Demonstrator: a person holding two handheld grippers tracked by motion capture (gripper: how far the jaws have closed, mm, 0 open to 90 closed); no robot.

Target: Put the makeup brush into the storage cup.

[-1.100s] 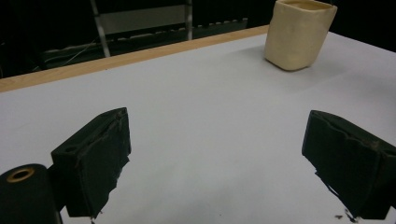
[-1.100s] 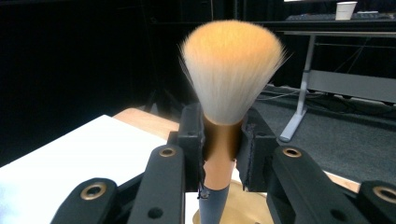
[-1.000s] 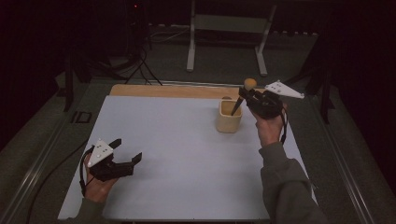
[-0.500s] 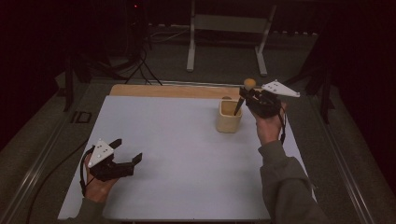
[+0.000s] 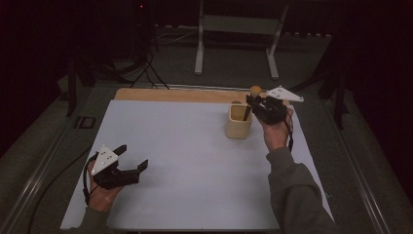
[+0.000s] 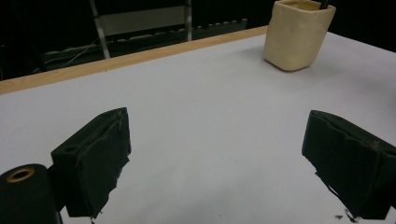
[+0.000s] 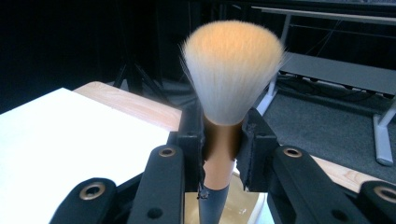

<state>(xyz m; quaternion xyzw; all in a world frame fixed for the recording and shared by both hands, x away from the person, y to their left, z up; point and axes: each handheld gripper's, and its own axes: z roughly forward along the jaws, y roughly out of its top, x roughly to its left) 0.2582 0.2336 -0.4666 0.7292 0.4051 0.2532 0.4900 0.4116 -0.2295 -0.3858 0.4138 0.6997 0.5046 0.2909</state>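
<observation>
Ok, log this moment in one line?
right tool: shut on brush | brush handle in cup | left tool: open, holds nothing, over mat

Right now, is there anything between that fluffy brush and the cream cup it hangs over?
Nothing visible. The right gripper clamps the brush by its copper collar, bristles up, and its dark handle already dips into the open cup.

I see a dim room with light falling from above onto the pale desk (image 5: 195, 146), its surroundings near black. Beyond my left fingers (image 6: 93, 158) a soft shadow lies beside the cup (image 6: 296, 35). Between my right fingers (image 7: 254, 149), the brush (image 7: 232, 70) bristles look slightly soft.
</observation>
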